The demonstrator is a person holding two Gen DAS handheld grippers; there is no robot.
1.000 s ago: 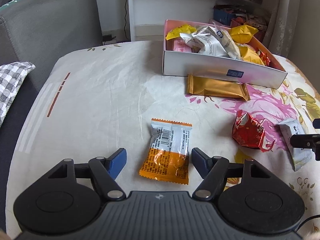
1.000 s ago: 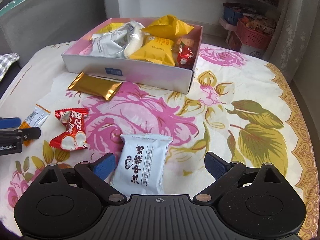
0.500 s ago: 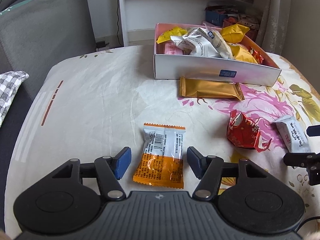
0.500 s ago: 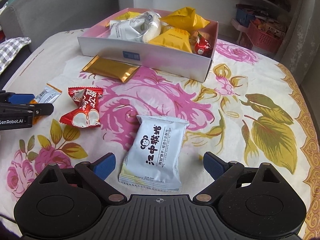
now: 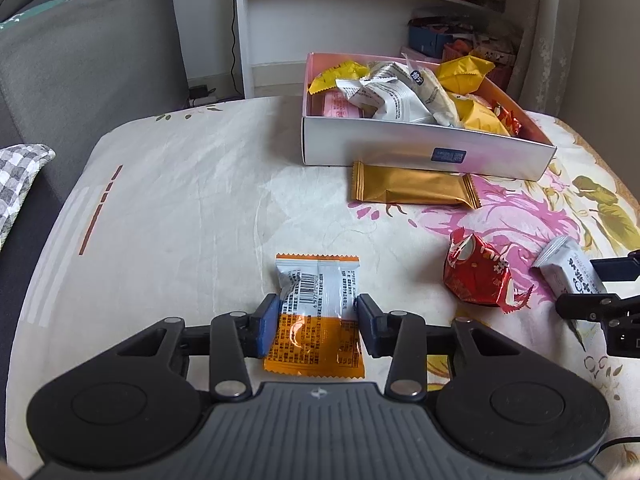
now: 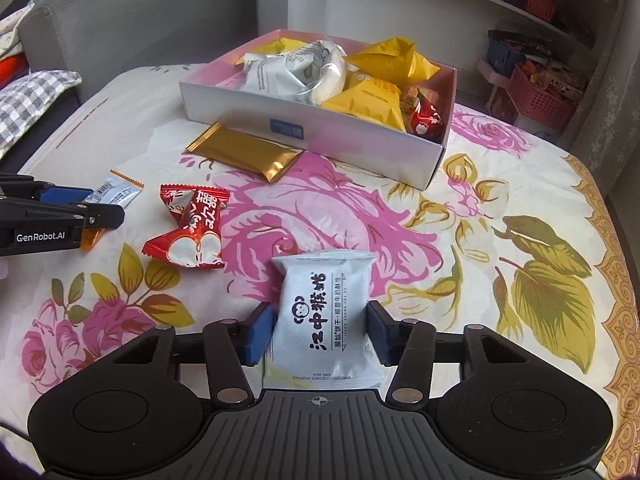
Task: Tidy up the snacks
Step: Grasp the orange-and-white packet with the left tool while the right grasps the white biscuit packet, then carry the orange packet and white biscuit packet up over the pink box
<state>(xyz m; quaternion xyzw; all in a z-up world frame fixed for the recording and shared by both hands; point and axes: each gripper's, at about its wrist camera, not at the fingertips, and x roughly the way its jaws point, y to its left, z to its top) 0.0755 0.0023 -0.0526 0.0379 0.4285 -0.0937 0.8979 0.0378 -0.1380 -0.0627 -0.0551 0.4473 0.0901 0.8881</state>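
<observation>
My left gripper is shut on an orange-and-white snack packet lying on the cloth; both blue pads touch its sides. My right gripper is shut on a white snack packet with black Chinese print. A pink-lined white box full of yellow and white snack bags stands at the back, also in the right wrist view. A gold bar packet lies in front of the box. A red candy packet lies between the two grippers.
The table wears a cloth, plain white at left and pink-flowered at right. A grey sofa with a checked cushion stands at left. White shelves and a red basket stand behind the table.
Both grippers have closed from open onto their packets: the left on the orange-and-white one, the right on the white one. Both views have drawn back a little from the box.
</observation>
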